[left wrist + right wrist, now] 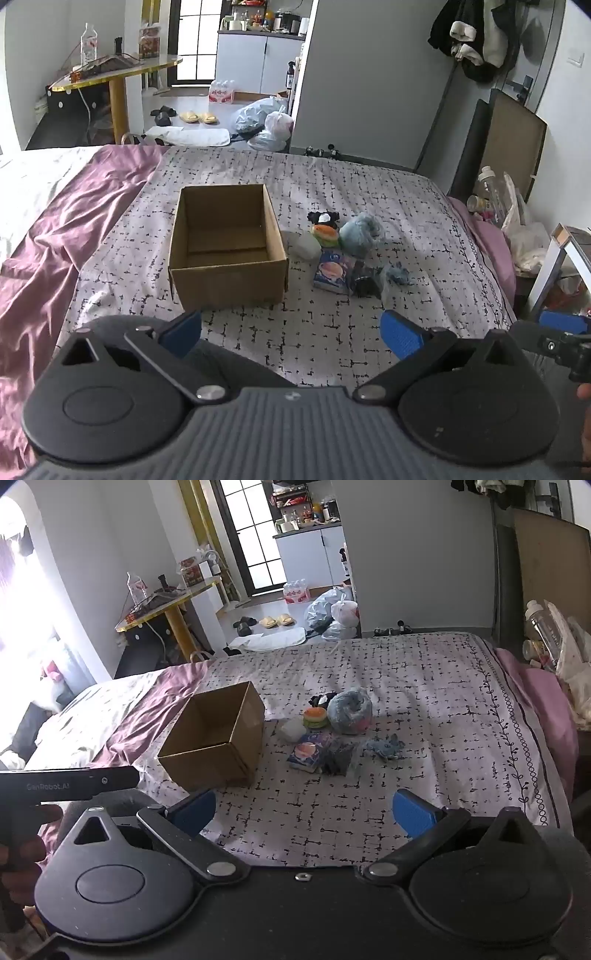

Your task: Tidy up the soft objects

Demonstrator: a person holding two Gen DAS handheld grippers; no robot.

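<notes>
Left wrist view: the left gripper (291, 332) hangs above a bed (332, 332) covered in a pale grid-patterned spread, its blue-padded jaws spread wide with nothing between them. An open cardboard box (225, 273) stands on the spread ahead of the gripper, its inside bare. Just to the right of the box lies a cluster of soft objects: a white lump (308, 246) touching the box's right wall, a burger-shaped plush (325, 235), a black-and-white plush (324, 218) behind it, a fluffy blue-grey plush (360, 232), a printed packet (333, 271), a dark bundle (365, 282) and a small blue toy (399, 274). A purple sheet (74, 221) is rumpled at the left.

Right wrist view: the right gripper (304, 810) also hovers over the spread with its jaws fully apart and empty. The box (218, 746) sits ahead and to the left, angled corner-on, well apart from the pads. The same toys lie to its right, the fluffy plush (349, 710) the largest, the packet (308, 753) nearest the camera. A hand (22, 853) holds the other gripper's black body at the left edge.
</notes>
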